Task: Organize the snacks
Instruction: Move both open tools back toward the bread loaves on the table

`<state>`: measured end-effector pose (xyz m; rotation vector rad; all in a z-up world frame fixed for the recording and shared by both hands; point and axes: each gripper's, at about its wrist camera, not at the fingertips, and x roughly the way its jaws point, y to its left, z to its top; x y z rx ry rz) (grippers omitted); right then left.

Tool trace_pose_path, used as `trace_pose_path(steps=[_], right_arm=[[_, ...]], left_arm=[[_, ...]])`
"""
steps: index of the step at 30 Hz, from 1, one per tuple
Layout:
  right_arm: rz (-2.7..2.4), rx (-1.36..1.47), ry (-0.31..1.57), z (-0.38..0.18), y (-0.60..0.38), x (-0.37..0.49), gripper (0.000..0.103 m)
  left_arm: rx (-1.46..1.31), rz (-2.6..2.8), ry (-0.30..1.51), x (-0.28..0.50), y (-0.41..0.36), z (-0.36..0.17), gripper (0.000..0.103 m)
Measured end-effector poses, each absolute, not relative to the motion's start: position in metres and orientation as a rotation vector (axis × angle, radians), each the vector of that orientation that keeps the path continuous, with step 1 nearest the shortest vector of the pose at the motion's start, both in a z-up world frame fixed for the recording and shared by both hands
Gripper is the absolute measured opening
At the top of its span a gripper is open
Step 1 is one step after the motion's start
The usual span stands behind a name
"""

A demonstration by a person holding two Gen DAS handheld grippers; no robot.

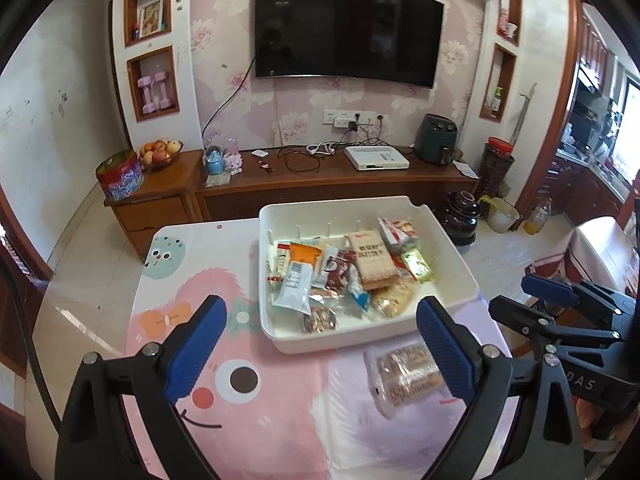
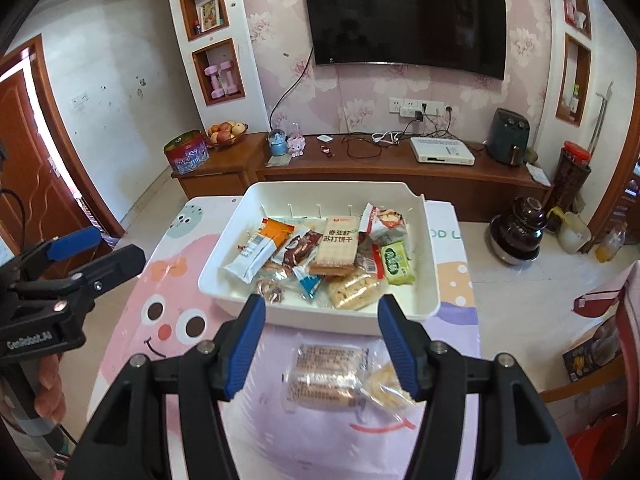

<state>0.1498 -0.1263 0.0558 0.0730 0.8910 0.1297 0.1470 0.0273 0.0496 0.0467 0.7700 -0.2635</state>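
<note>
Both tongs hang empty over the table: left tongs gape wide, right tongs about half open. Below them two clear-wrapped snacks lie near the table's near edge; the left view shows just one. Beyond, the white bin holds the rest. Left handle reads "GenRobot.AI".

- A dark television is hanging on the floral wallpaper.
- A fruit bowl and a patterned tin are sitting on the low wooden cabinet.
- A white set-top box is lying there too (cables trailing beside it).
- A green air fryer is standing at the cabinet's right end.
- Pink dumbbells are resting in a wall niche.
- A dark jar is sitting on the floor.
</note>
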Motion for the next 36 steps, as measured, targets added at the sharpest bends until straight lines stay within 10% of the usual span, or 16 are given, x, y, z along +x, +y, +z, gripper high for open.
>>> trace_pose_path(steps=[36], right_arm=[[0.012, 0.4, 1.188, -0.099, -0.237, 0.162, 0.072]], left_arm=[[0.215, -0.413, 1.166, 0.152, -0.098, -0.125, 0.098]])
